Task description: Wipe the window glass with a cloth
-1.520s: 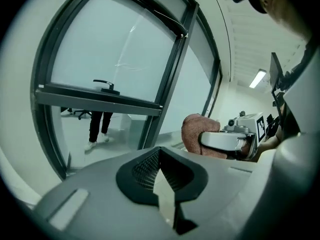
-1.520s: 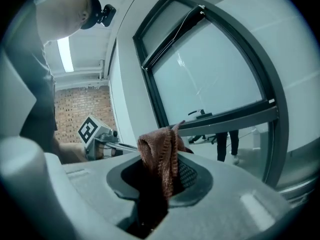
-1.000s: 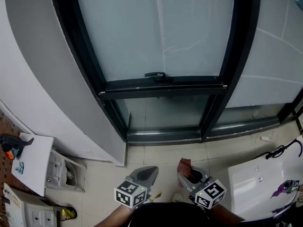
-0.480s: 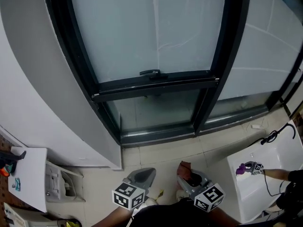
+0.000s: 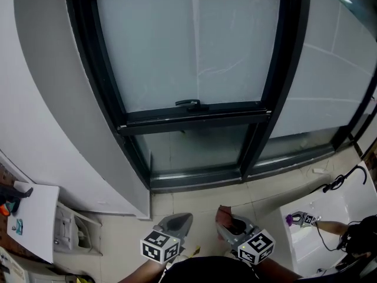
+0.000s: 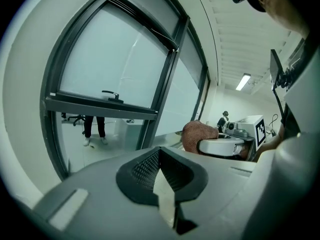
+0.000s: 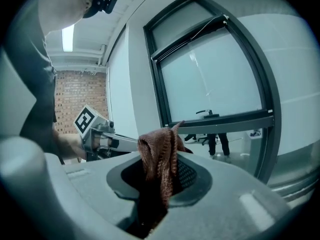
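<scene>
The window glass [image 5: 194,46] is a tall frosted pane in a dark frame with a handle [image 5: 187,104] on its lower bar. My right gripper [image 5: 231,226] is low in the head view, well short of the window, shut on a brown cloth [image 5: 222,215]. In the right gripper view the cloth [image 7: 159,156] stands bunched up out of the jaws. My left gripper [image 5: 178,223] sits beside it, shut with nothing held. The left gripper view shows its jaws [image 6: 161,164] closed, with the cloth [image 6: 197,134] off to the right.
A grey wall [image 5: 47,99] borders the window on the left. A white box [image 5: 35,214] stands on the floor at lower left. At lower right, a person's hand [image 5: 330,227] holds a purple thing [image 5: 293,219] over a white table [image 5: 306,246]. A black cable [image 5: 341,178] lies nearby.
The head view has shifted slightly. The hand with the purple thing moved left over the white table. Both grippers stay low, the right still holding the cloth.
</scene>
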The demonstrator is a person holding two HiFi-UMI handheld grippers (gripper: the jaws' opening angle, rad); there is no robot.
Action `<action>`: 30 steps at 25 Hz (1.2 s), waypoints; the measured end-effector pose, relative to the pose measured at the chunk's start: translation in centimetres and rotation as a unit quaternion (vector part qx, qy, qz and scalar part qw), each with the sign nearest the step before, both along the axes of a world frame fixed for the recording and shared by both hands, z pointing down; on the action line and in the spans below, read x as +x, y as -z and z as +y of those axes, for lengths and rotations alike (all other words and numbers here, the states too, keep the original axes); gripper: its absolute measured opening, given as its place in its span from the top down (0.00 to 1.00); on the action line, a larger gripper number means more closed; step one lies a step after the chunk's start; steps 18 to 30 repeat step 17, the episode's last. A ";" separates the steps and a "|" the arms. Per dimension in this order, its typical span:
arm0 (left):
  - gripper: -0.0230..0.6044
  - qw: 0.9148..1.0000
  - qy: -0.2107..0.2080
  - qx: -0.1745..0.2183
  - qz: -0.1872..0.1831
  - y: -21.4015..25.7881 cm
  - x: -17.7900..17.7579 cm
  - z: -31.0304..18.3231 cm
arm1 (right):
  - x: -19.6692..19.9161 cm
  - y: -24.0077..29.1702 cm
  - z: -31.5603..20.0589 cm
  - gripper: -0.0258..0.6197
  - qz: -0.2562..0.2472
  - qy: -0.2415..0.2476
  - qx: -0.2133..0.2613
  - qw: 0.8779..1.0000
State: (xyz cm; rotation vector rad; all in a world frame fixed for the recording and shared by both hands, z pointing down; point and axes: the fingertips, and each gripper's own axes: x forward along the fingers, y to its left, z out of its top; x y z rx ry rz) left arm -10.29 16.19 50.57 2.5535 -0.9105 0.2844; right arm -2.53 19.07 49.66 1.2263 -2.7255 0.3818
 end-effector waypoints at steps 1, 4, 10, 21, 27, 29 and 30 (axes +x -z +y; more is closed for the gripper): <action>0.94 1.000 0.001 0.001 -0.002 0.0 0.3 -0.1 | 0.3 0.1 -0.1 0.84 -0.001 0.002 0.002 1.000; 0.94 1.000 0.005 0.006 -0.004 0.2 1.1 0.1 | 0.6 0.2 0.0 0.84 -0.003 0.008 0.005 1.000; 0.94 1.000 0.013 0.005 -0.005 0.0 1.9 -0.1 | 1.6 0.6 -0.2 0.84 -0.005 0.011 0.015 1.000; 0.94 1.000 0.014 0.006 -0.005 0.2 2.7 0.2 | 2.0 0.7 -0.1 0.84 -0.005 0.015 0.022 1.000; 0.94 1.000 0.014 0.006 -0.005 0.2 2.7 0.2 | 2.0 0.7 -0.1 0.84 -0.005 0.015 0.022 1.000; 0.94 1.000 0.014 0.006 -0.005 0.2 2.7 0.2 | 2.0 0.7 -0.1 0.84 -0.005 0.015 0.022 1.000; 0.94 1.000 0.014 0.006 -0.005 0.2 2.7 0.2 | 2.0 0.7 -0.1 0.84 -0.005 0.015 0.022 1.000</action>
